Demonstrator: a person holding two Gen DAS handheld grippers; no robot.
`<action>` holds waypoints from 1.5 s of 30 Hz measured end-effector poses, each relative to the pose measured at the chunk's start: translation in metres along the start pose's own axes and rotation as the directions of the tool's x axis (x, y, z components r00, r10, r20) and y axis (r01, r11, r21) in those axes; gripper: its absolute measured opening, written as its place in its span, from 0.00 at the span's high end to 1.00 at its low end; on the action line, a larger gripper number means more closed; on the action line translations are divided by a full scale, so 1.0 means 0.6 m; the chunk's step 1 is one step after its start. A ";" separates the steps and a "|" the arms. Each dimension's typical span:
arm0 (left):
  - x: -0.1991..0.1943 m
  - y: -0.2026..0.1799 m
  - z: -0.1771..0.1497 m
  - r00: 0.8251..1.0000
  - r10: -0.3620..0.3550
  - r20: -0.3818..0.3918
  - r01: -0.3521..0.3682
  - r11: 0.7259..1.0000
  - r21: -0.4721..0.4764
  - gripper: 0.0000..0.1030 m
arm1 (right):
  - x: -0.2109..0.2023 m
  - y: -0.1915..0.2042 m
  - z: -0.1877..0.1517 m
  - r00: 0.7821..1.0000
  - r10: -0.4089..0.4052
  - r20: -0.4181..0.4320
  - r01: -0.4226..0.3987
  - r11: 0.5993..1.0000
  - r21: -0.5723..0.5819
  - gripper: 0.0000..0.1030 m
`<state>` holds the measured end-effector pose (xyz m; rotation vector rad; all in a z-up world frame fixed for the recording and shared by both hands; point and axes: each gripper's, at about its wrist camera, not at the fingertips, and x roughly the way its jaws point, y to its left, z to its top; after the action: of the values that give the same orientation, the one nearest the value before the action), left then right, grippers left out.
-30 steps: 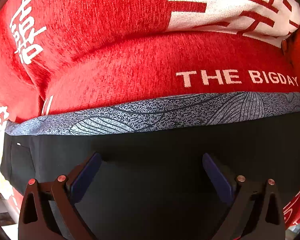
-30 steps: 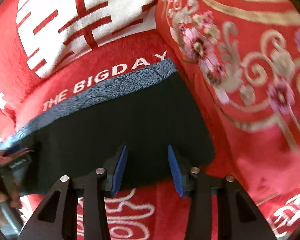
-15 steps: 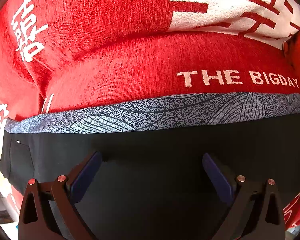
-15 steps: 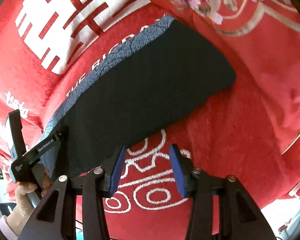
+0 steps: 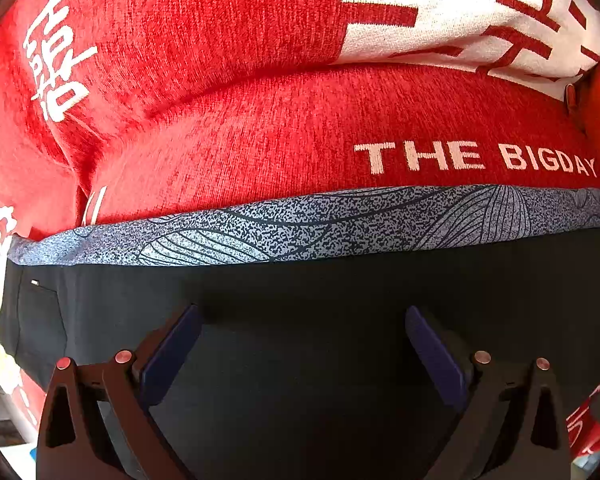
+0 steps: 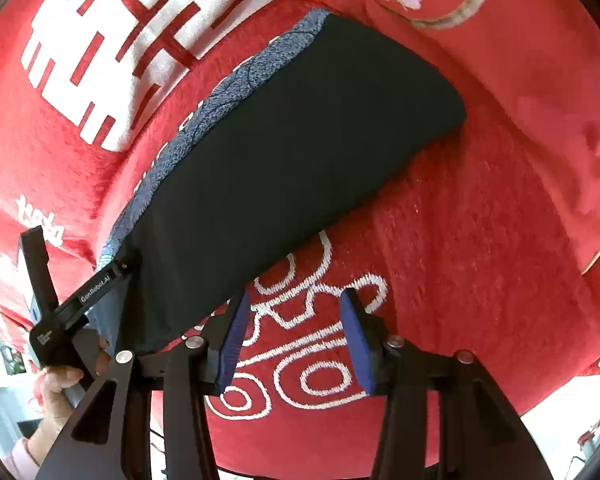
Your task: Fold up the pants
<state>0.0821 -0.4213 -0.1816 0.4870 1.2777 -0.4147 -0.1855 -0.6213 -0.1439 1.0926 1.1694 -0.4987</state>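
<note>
My right gripper (image 6: 292, 336) stands half open with nothing between its blue pads; its jaws have just been opening a little. It hangs over the red plush blanket with white woven characters (image 6: 440, 240), just beside the near edge of the folded black pants with a grey-blue patterned waistband (image 6: 292, 152). My left gripper (image 5: 300, 344) is wide open above the black cloth, and I see no cloth pinched between its pads.

I judge the folding nearly finished: the pants lie as a flat, neat packet on the blanket. The next move, I think, is only to press or straighten the edges, or to withdraw.

The pants look smooth, thin and matt; the waistband is speckled with fine curved lines. The blanket is soft, fuzzy and uneven, so the packet may slide.
</note>
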 end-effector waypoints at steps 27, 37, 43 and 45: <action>-0.026 -0.096 -0.016 0.995 -0.091 -0.040 0.094 0.994 0.060 0.01 | 0.005 -0.082 0.018 0.925 0.303 0.230 -0.356 0.904 0.237 0.51; -0.025 -0.093 -0.024 0.995 -0.100 -0.019 0.102 0.993 0.067 0.01 | 0.022 -0.034 0.061 0.908 0.283 0.310 -0.328 0.939 0.106 0.48; -0.047 -0.093 -0.019 0.993 -0.109 -0.032 0.111 0.991 0.070 0.24 | 0.025 -0.051 0.079 0.944 0.256 0.209 -0.297 0.935 0.194 0.80; -0.065 -0.089 -0.020 0.989 -0.144 -0.039 0.147 0.986 0.081 0.34 | 0.013 -0.036 0.081 0.950 0.241 0.200 -0.272 0.952 0.143 0.82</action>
<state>0.0336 -0.4579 -0.1523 0.4739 1.3365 -0.5865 -0.1768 -0.6717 -0.1604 1.2978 0.8221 -0.4872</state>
